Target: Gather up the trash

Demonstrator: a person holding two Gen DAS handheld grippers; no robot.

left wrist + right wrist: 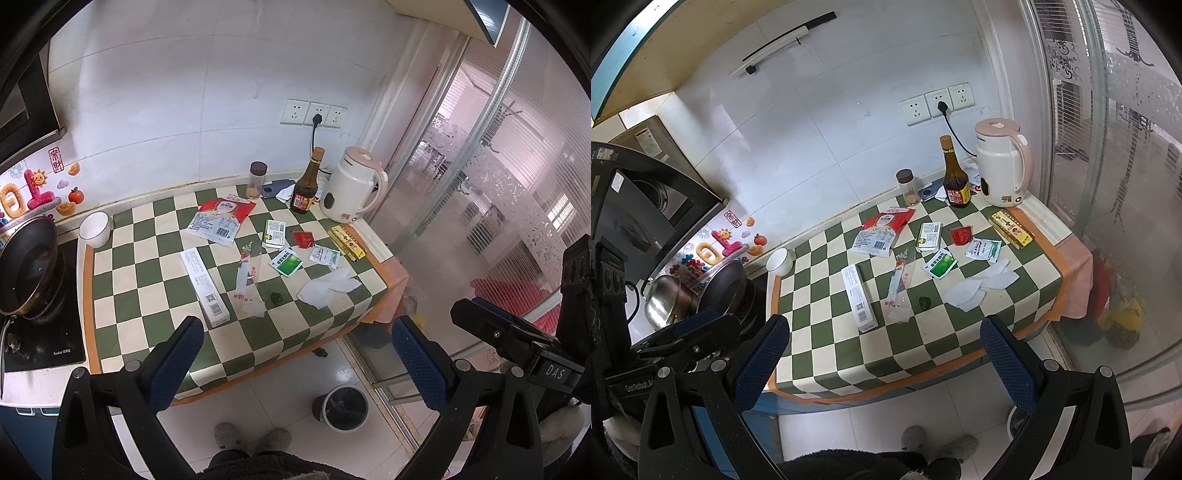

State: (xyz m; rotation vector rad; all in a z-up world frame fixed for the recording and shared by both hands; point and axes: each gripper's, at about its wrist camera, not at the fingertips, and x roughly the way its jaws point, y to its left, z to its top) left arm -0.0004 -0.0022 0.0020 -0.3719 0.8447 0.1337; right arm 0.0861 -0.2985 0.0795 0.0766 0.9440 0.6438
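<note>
Trash lies spread on the green-and-cream checked table [155, 291] [820, 343]: a long white box [204, 282] [859, 297], a clear plastic wrapper [248, 284] [900, 291], a red-and-white bag [221, 218] [882, 230], a green sachet [285, 263] [940, 263], a red packet [303, 238] [961, 235], crumpled white tissue [328, 287] [979, 284] and a yellow box [346, 242] [1010, 229]. A dark trash bin [340, 408] stands on the floor below the table's near edge. My left gripper [295, 365] and right gripper [884, 363] are both open and empty, held in front of the table.
A brown sauce bottle [306, 184] [955, 177], white kettle [354, 186] [1001, 162] and spice jar [256, 181] [908, 186] stand at the back. A white bowl [95, 229] [779, 261] and a stove with a pan [29, 266] are left. A glass sliding door [480, 184] is right.
</note>
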